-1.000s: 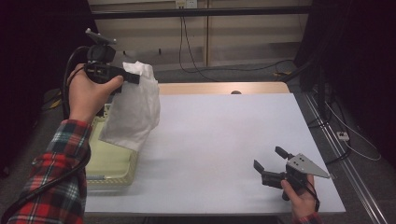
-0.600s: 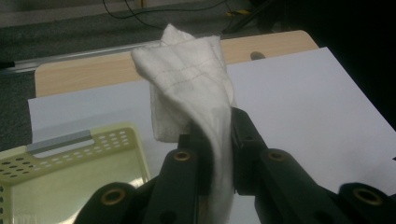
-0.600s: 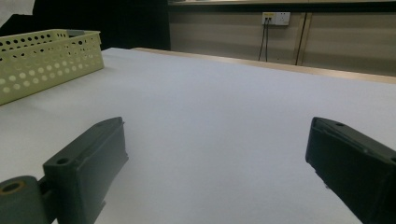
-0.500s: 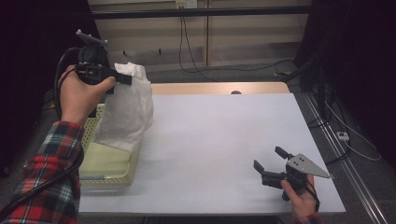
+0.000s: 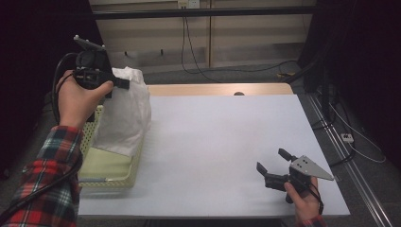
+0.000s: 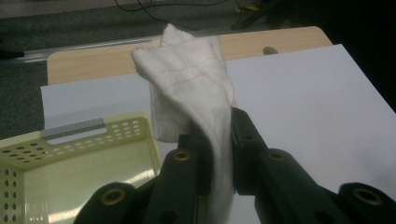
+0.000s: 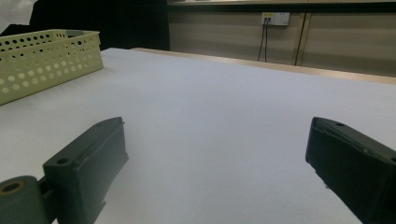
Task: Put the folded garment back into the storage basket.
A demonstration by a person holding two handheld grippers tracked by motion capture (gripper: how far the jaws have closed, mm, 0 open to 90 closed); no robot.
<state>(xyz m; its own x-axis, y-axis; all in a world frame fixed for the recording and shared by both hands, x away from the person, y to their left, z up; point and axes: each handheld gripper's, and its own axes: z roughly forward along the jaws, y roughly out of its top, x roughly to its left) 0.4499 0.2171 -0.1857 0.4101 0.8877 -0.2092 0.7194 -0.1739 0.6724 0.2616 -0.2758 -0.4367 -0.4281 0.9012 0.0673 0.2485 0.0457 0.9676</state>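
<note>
A white cloth hangs from my left gripper, which is shut on its top edge, high over the table's left side. In the left gripper view the cloth is pinched between the two black jaws and folds forward past them. Its lower end drapes over a pale yellow perforated basket at the table's left edge; the same basket lies below the jaws. My right gripper rests low near the front right of the table, open, with nothing between its fingers.
The table is covered by a white sheet with a wooden strip along the far edge. The basket shows far left in the right gripper view. Cables run across the floor behind the table.
My left gripper has lifted the cloth and drawn it left and back, over the basket. The right gripper has not moved.
</note>
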